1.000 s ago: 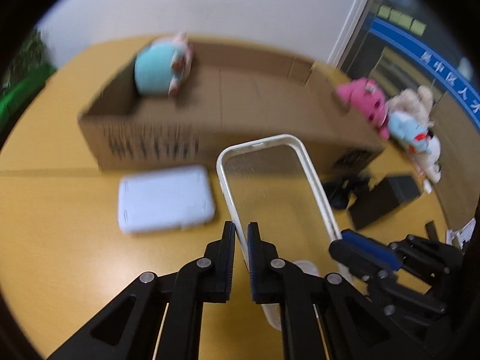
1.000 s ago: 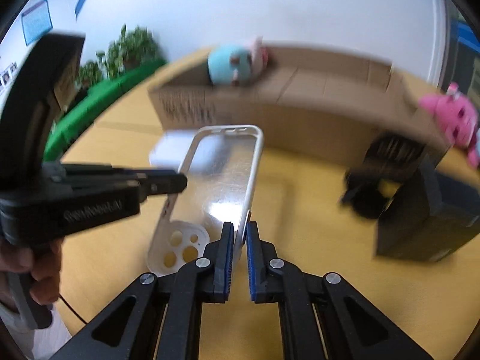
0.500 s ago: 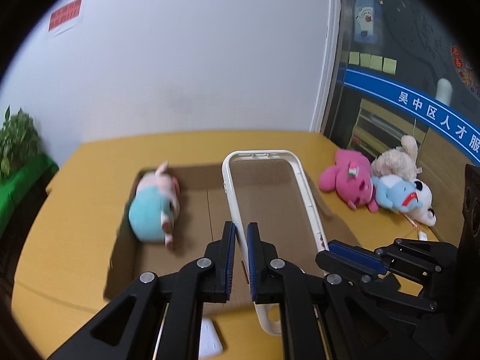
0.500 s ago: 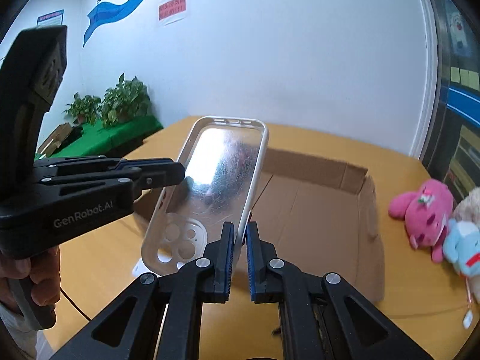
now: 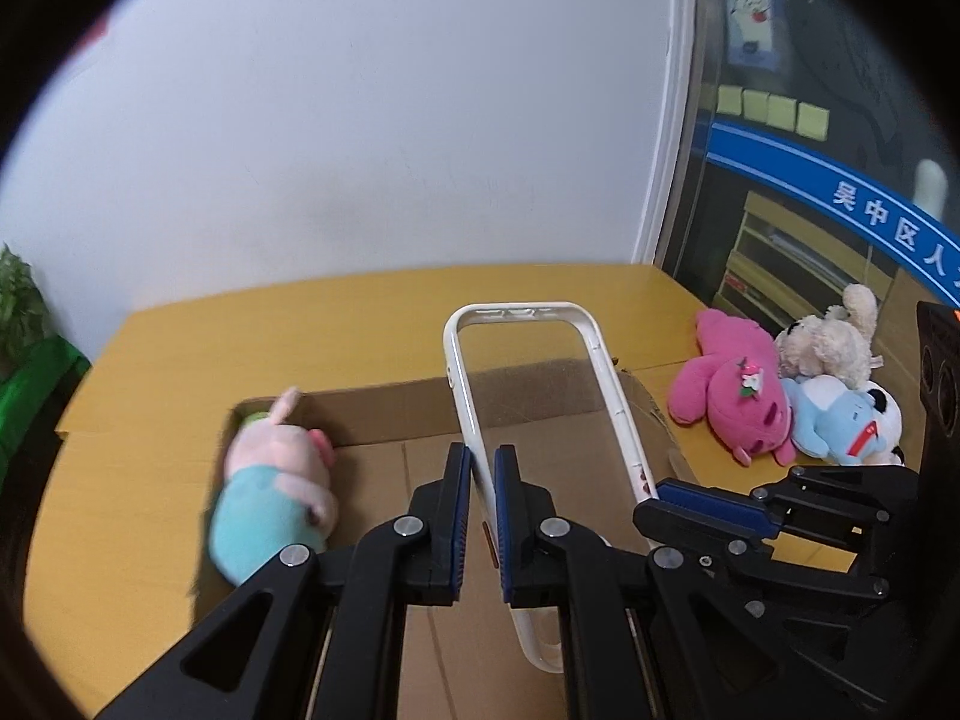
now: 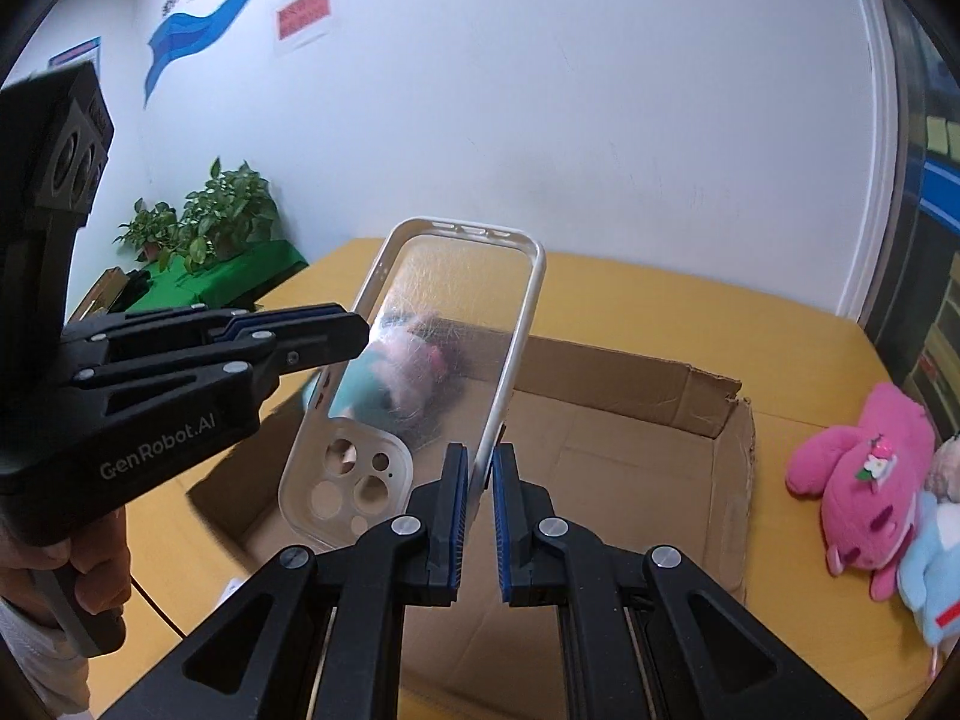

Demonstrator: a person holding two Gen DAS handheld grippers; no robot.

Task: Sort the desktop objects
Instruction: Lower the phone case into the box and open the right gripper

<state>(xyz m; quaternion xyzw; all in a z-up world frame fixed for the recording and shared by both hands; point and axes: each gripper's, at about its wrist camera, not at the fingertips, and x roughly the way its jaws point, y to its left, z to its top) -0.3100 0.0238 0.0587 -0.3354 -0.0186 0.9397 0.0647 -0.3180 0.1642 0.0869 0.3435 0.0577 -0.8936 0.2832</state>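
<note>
**One phone case, two grippers on it, over the box**

One plush pig [image 5: 273, 480] lies at the left end of the single cardboard box [image 5: 384, 414], nothing else visible in it. Above the box, one clear phone case [image 5: 528, 384] is pinched on its left edge by the left gripper [image 5: 478, 474] and on its right edge by the right gripper [image 6: 478, 480]. Three plush toys [image 5: 798, 396] are piled on the yellow table [image 5: 150, 348], right of the box.

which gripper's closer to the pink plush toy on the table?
Right. The right gripper holds the phone case on the side toward the pink plush; the left gripper grips the case's far edge.
</note>
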